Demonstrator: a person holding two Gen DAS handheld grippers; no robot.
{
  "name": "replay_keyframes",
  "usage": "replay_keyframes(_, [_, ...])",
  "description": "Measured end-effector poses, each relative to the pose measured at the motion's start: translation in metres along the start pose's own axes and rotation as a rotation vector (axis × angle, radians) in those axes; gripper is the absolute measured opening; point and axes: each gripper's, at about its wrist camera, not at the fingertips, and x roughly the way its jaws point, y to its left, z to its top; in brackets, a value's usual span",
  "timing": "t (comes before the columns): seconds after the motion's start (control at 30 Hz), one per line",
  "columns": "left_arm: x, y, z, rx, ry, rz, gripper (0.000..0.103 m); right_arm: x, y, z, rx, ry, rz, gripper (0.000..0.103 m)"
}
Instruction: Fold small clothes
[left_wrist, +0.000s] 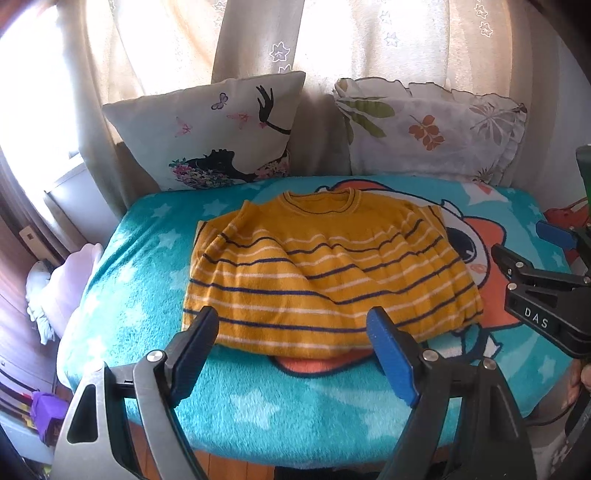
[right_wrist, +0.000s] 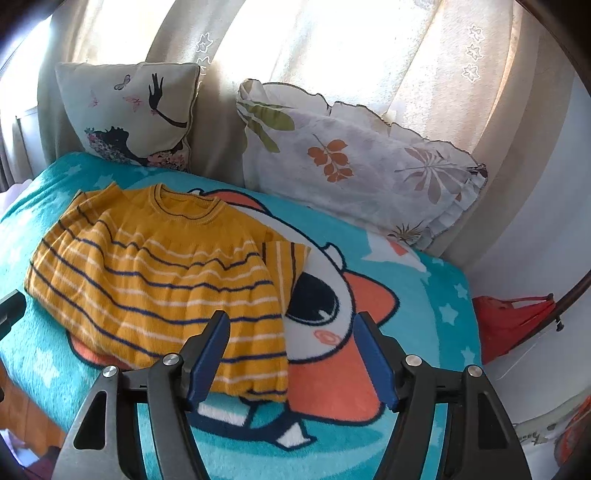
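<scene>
A small mustard-yellow knitted sweater (left_wrist: 325, 273) with navy and white stripes lies face up on the fleecy turquoise cartoon blanket (left_wrist: 236, 398), round neckline at 12 o'clock, hem at 6. Both sleeves are folded in over the body, and the knit is rumpled in soft ridges.

From the left wrist view, the left gripper (left_wrist: 297, 354) hangs just short of the hem, its blue-padded fingers spread wide with nothing between them. At 3 o'clock the right gripper (left_wrist: 524, 245) juts in beside the sweater, also spread.

The right wrist view puts the sweater (right_wrist: 155, 273) at 9 o'clock and shows the right gripper (right_wrist: 291, 354) gaping over its hem corner and the blanket's (right_wrist: 436, 295) orange rocket print. Only here a red bag (right_wrist: 513, 325) shows at 3 o'clock.

Behind stand a silhouette-print cushion (left_wrist: 207, 129), a frilled leaf-print pillow (left_wrist: 436, 129) and pale curtains (left_wrist: 369, 37).
</scene>
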Motion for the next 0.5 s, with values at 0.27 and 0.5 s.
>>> replay_keyframes(0.27, [-0.005,-0.014,-0.009,0.015,0.010,-0.013,0.081,-0.007,-0.004,-0.016,-0.015,0.007,-0.001,0.074])
replay_keyframes(0.5, [-0.007,-0.020,-0.014,0.032,0.017,-0.026,0.082,-0.012,-0.006,-0.025,-0.016,0.012,-0.008,0.075])
